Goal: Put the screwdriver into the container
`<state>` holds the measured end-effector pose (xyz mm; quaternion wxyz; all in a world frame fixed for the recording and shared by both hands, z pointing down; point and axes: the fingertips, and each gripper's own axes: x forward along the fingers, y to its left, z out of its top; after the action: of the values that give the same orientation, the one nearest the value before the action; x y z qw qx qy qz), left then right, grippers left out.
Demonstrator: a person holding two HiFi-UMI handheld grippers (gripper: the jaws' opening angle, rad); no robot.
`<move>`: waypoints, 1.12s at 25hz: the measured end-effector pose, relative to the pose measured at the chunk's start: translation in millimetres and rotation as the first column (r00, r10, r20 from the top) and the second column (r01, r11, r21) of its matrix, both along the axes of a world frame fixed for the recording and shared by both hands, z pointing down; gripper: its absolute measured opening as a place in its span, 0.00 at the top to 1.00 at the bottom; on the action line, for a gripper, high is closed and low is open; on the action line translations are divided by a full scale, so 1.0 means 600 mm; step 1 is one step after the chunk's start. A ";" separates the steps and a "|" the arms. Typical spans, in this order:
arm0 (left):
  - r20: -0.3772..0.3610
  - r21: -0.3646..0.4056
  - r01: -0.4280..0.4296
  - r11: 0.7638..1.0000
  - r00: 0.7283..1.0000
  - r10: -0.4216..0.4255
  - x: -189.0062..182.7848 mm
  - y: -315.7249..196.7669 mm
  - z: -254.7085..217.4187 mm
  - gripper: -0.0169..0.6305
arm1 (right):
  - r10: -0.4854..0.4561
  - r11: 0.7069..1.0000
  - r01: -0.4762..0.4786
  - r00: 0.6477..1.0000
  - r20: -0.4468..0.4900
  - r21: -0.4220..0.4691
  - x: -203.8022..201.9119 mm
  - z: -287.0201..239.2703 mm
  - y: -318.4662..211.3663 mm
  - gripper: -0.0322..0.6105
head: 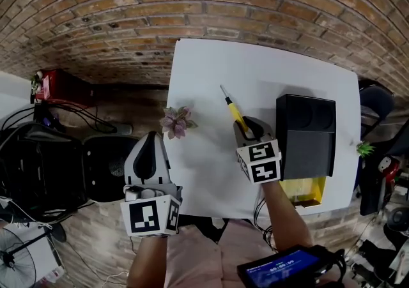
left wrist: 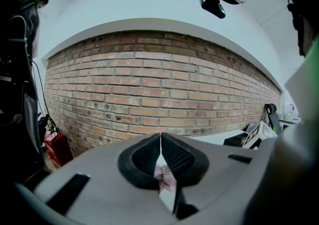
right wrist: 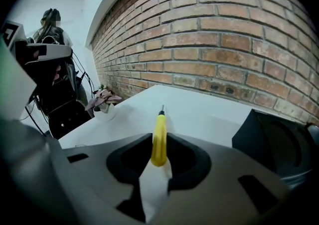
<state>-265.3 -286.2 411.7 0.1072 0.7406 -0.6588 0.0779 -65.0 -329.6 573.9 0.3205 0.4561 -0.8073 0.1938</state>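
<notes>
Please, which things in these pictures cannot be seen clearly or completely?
Inside of the black box-shaped container: head view, too dark; right gripper view, cut by the picture edge.
Rear end of the yellow-handled screwdriver: head view, covered by the right gripper.
The yellow object: head view, partly hidden by the container; its kind is unclear.

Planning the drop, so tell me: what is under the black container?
A flat yellow thing pokes out from beneath the black container at its near edge. How far it runs underneath, and whatever else lies there, the container covers.
</notes>
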 end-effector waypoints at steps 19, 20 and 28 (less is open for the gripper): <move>0.031 0.170 0.005 0.985 0.999 -0.011 0.053 0.078 -0.129 0.95 | -0.042 0.966 0.011 0.992 0.116 0.257 0.019 -0.257 0.027 0.81; 0.033 0.183 0.006 0.983 0.999 -0.013 0.058 0.084 -0.138 0.95 | -0.048 0.961 0.013 0.992 0.120 0.276 0.024 -0.274 0.029 0.81; 0.046 0.257 0.012 0.966 0.999 -0.025 0.111 0.155 -0.195 0.95 | -0.103 0.924 0.041 0.984 0.145 0.379 0.054 -0.380 0.080 0.81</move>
<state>-198.7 -193.1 294.7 -0.0052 0.7398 -0.6727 0.0090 -32.7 -281.4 345.8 0.1678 0.4615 -0.8690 0.0605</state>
